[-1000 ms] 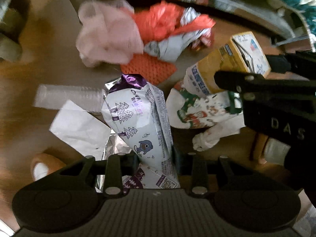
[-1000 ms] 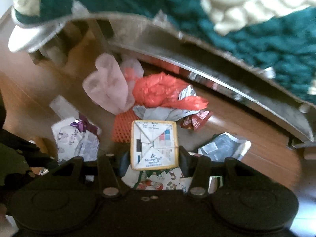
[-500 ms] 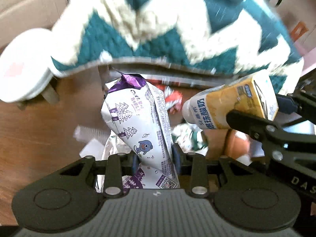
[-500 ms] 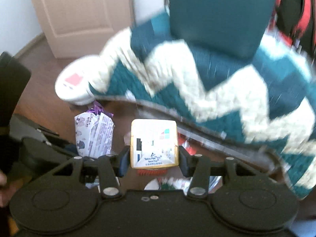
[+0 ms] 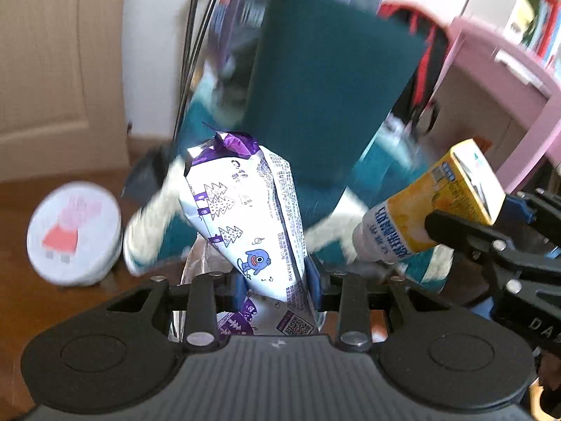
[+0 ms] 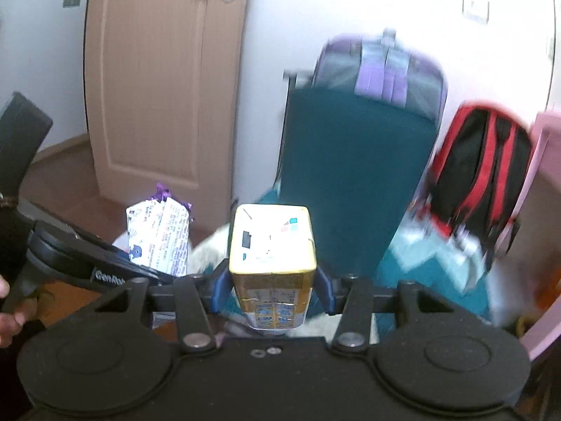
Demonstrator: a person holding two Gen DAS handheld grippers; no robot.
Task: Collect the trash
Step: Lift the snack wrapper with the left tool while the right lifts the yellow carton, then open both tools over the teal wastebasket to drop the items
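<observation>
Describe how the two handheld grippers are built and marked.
Both are black plastic. The left gripper has a ribbed grey body, two round discs, silver rivets and blue pads. The right gripper looks the same with a smooth black body; its side reads "DAS" in the left view.

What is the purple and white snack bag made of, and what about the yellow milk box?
The snack bag looks like thin plastic film with shiny foil lining: crinkled, silvery at its torn top. The milk box looks like coated paperboard: flat printed sides, sharp folded corners.
</observation>
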